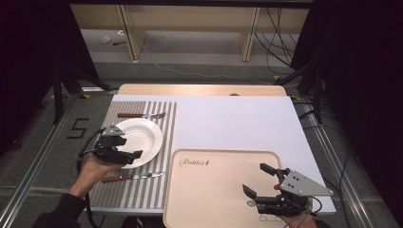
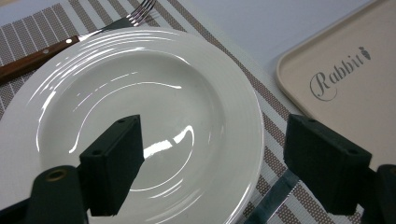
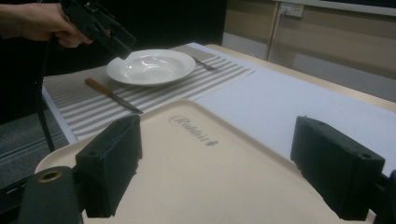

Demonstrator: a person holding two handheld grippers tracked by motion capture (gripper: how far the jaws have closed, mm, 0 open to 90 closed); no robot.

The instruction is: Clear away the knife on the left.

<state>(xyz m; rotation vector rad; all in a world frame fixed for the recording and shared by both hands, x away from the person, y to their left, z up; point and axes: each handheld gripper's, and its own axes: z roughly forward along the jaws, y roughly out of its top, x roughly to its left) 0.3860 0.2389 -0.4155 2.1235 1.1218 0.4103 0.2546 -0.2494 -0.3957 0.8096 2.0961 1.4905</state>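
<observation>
While we hold the left hand-held gripper (image 1: 124, 148) over the near-left edge of the white plate (image 1: 142, 135), its jaws stand wide apart with nothing between them; in the left gripper view one jaw hangs over the plate's bowl and the other past its rim, above the striped mat. The plate is round, so it has no long axis; it lies flat and face up on the striped placemat (image 1: 142, 192), at the left part of the counter (image 1: 237, 123).

Beyond the plate, we see a fork (image 1: 141, 115) with a brown wooden handle lying across the mat, its long axis running left to right, tines pointing right towards the bare counter. On the near side of the plate a knife (image 1: 133, 177) lies the same way, wooden handle to the left, blade to the right; its blade tip shows just under the plate's rim in the left gripper view. Both are close beside the plate but we cannot tell whether they touch it.

Right of the plate, past the mat's edge, lies a beige tray (image 1: 214, 190) printed with "Rabbit". We hold the right hand-held gripper (image 1: 260, 179) low over the tray's near-right part, jaws also spread open and empty, well apart from the plate.
</observation>
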